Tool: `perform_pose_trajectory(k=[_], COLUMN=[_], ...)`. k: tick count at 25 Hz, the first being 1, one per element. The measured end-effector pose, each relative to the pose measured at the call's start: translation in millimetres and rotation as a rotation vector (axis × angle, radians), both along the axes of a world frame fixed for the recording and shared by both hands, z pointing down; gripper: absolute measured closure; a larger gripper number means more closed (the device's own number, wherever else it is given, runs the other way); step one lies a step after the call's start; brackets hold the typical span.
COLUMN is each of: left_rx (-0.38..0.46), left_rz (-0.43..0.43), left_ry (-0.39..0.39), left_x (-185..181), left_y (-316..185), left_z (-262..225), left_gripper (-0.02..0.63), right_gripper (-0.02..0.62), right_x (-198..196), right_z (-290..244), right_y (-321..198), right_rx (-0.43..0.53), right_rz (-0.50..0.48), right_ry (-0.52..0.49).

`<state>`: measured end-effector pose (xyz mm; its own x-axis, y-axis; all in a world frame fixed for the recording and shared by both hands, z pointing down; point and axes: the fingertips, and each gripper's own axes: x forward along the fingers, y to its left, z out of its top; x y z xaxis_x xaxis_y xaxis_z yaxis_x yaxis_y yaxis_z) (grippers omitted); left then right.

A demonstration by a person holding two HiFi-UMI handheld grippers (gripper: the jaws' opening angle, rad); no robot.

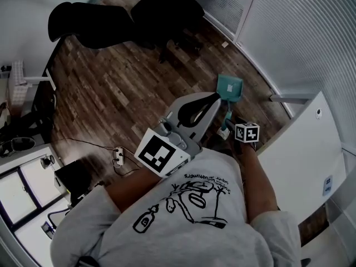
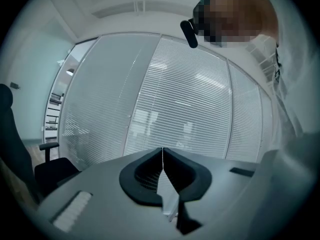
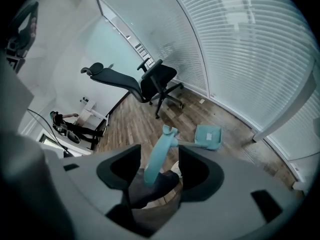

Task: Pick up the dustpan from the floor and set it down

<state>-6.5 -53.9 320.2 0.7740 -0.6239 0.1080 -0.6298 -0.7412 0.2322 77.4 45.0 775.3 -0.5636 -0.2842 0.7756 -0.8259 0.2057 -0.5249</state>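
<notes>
Lying on the brown wood-plank floor (image 3: 130, 129) beside the white slatted window blinds (image 3: 250, 49), the teal plastic long-handled dustpan (image 3: 207, 136) has its pan down on the boards and its slim handle (image 3: 157, 156) reaching back up toward the person. The right gripper (image 3: 159, 153) tilts down over it with its jaws spread, the handle standing between them with a gap on each side. The left gripper (image 2: 162, 151) points roughly level at the blinds, its jaws pressed together on nothing.
</notes>
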Motion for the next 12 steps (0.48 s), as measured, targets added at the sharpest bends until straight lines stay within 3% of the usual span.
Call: perform_pose_trajectory(k=[12], left_rx=[-0.046], left_rz=[-0.025], left_ry=[-0.032], left_x=[-15], left_y=[3], left_z=[22], left_gripper=[0.604], right_gripper=[0.388], right_x=[-21], right_z=[32], right_y=[6], right_rx=[-0.045], right_rz=[-0.006], right_ry=[-0.054])
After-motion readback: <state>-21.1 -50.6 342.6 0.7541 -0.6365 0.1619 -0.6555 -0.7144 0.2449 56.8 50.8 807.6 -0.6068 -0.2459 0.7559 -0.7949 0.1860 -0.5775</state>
